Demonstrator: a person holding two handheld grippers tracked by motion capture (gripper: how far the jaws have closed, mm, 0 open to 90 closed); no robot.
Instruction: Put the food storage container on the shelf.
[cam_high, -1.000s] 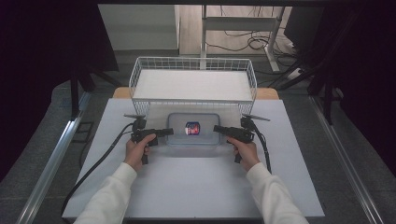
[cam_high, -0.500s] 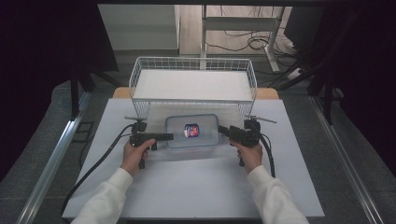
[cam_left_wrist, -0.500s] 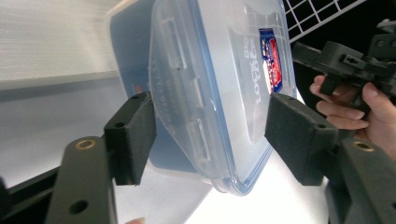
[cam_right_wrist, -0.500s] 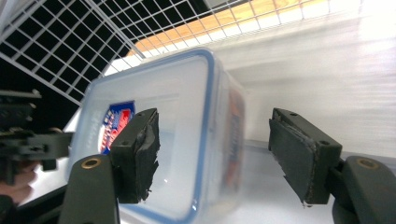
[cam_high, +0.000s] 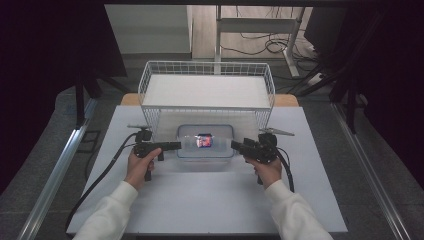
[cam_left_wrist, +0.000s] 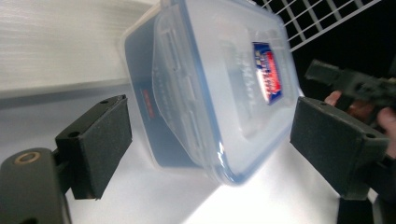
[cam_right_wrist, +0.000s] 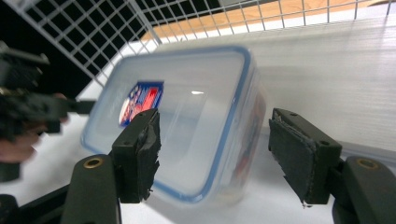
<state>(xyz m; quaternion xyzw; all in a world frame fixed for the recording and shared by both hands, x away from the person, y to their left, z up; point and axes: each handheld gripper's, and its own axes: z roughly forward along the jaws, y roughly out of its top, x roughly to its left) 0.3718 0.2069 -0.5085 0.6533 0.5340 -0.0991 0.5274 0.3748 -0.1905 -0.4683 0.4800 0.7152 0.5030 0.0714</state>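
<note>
Both grippers' jaws stand open at the short ends of a clear lidded container (cam_high: 205, 141): left gripper (cam_high: 170, 146) at its left, right gripper (cam_high: 236, 146) at its right. The container lies on the white worktop (cam_high: 210, 200), just before a white wire basket (cam_high: 206, 90).

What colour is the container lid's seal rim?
Blue, around the clear lid; clearest in the right gripper view.

Print on the lidded container's red and blue label (cam_high: 204, 140) is too small and blurred to read; the container's (cam_left_wrist: 219, 88) top corner is cut off in the left gripper view.
</note>
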